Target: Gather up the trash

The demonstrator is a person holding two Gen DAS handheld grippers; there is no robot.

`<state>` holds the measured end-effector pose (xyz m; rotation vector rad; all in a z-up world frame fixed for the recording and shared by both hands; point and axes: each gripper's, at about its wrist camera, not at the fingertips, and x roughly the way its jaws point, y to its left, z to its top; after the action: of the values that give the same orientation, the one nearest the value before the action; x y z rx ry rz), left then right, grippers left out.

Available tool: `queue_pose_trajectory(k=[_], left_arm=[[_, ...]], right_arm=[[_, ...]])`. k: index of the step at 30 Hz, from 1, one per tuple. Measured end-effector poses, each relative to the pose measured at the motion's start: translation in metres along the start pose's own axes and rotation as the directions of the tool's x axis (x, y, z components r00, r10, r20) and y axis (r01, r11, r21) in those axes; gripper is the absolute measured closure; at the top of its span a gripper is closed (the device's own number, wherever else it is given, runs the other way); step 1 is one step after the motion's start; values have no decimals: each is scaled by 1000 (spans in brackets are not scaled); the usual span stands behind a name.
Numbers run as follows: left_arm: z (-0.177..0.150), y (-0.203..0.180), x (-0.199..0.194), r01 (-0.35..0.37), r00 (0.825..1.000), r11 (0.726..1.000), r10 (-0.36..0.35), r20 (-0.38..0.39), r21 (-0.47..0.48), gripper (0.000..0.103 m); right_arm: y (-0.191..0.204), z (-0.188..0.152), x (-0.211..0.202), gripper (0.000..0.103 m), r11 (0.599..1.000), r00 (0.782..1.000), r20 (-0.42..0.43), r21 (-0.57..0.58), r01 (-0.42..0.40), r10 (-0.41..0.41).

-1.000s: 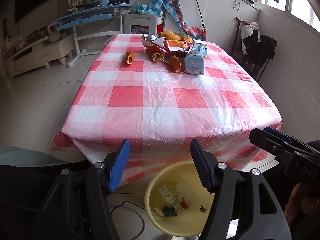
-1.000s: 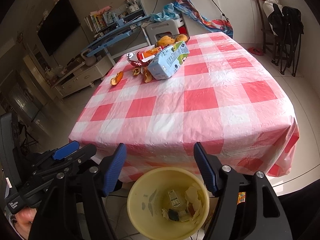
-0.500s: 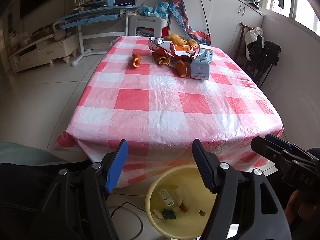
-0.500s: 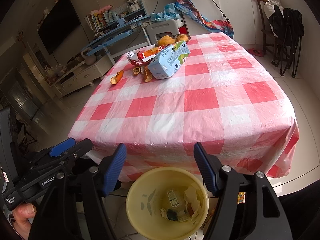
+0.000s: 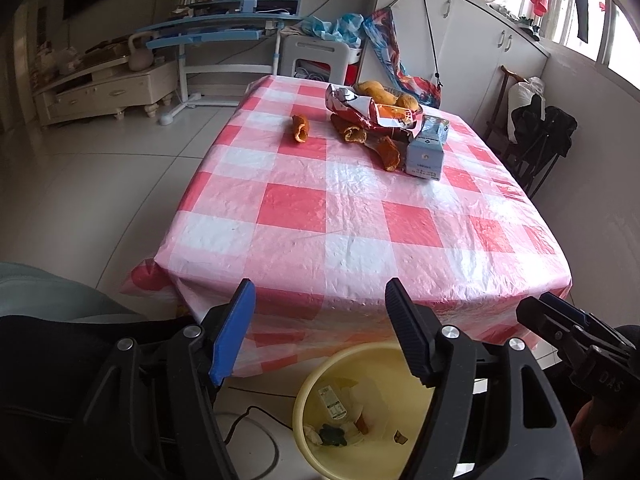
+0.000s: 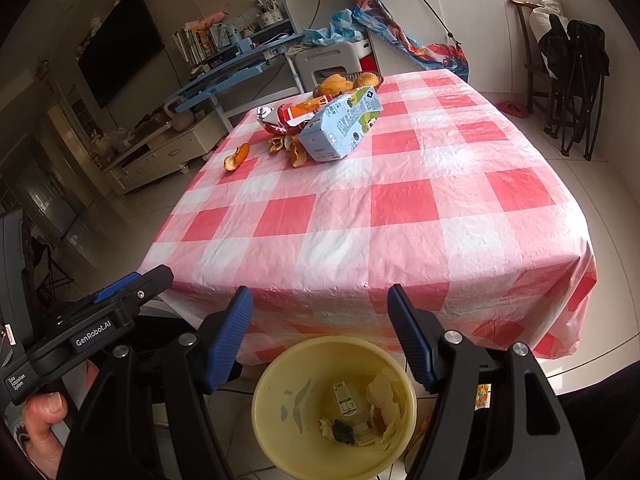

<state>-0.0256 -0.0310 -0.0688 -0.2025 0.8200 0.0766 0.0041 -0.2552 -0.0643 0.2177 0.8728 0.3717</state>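
Left gripper (image 5: 320, 312): jaws wide apart, nothing between them; hangs off the near table edge, above the bin.
Right gripper (image 6: 320, 320): jaws equally wide, holding nothing; same near edge, bin directly below.
Bin (image 6: 280, 372): yellow, round, on the floor against the near table edge; scraps, a small label and paper at the bottom.
Table (image 5: 352, 216): red-and-white checked plastic cloth; near half bare, all trash clustered at the far end.
Carton (image 6: 340, 124): pale blue drink carton lying on its side; long axis runs from near-left to far-right, gabled top pointing away toward the bread.
Carton, left view (image 5: 427, 148): seen nearly end-on, flat base facing the camera, length hidden.
Wrapper (image 5: 360, 110): crumpled red-and-silver snack bag, touching the carton's far-left side.
Loose peel (image 5: 300, 129): single orange peel, well apart from the pile, toward the table's left edge; long axis roughly front to back.
Other peels (image 5: 372, 142): a few curled pieces between wrapper and carton, touching or just beside both.
Bread (image 6: 344, 82): brown pieces in a basket at the far edge, behind the wrapper.
Left view only: right gripper's side at lower right (image 5: 560, 328), window with hanging clothes.
Right view only: left gripper's body (image 6: 132, 292) with the hand (image 6: 44, 424) on it, carton's printed side, dark TV (image 6: 120, 44) on the wall.
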Motion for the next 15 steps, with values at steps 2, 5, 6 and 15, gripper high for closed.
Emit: queue_pose_trajectory(k=[2, 5, 6, 15], left_arm=[[0, 1, 0, -1, 1000, 1000, 1, 1, -3, 38], [1, 3, 0, -1, 1000, 1000, 1, 3, -13, 38], [1, 3, 0, -1, 1000, 1000, 1, 3, -16, 37], [2, 5, 0, -1, 1000, 1000, 1, 8, -31, 36]], right_arm=[[1, 0, 0, 36, 1000, 1000, -1, 0, 1, -1], [2, 0, 1, 36, 1000, 1000, -4, -5, 3, -3], [3, -1, 1, 36, 1000, 1000, -6, -8, 4, -5], [8, -3, 4, 36, 1000, 1000, -14, -28, 14, -15]])
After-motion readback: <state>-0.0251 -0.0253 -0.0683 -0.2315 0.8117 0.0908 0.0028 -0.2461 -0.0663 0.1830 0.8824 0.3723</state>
